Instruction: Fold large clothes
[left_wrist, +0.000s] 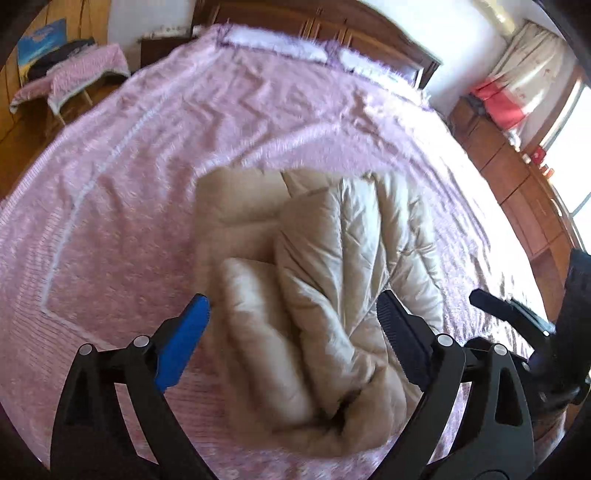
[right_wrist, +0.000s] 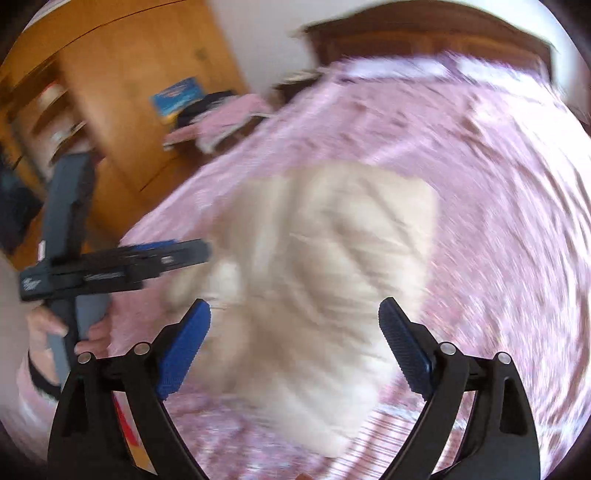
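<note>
The jacket (left_wrist: 325, 258) is a beige quilted garment, folded into a thick bundle. It lies on the pink bedspread (left_wrist: 147, 184) of the bed, toward the near edge and roughly midway across. In the left wrist view its padded folds run lengthwise, with one rolled layer lying over another. In the right wrist view the jacket (right_wrist: 321, 280) appears as a pale, roughly rectangular block; motion blur hides its seams.

The left gripper (left_wrist: 293, 310) hangs above the near end of the jacket. Its jaws are spread wide and nothing is between them; the blue pads are clear of the fabric. The right gripper (right_wrist: 294, 314) hangs above the same bundle, jaws likewise spread wide and empty, pads apart from the cloth.

In the right wrist view the left gripper (right_wrist: 192, 251) shows at the left edge, held by a hand (right_wrist: 55, 332) around its grey handle. In the left wrist view part of the right gripper (left_wrist: 509, 310) shows at the right edge.

Beyond the jacket, white pillows (left_wrist: 273, 44) lie against a wooden headboard (left_wrist: 369, 29). A chair (left_wrist: 70, 77) draped in pink cloth stands left of the bed. A wooden cabinet (left_wrist: 517, 177) runs along the right side under a curtained window (left_wrist: 535, 62).
</note>
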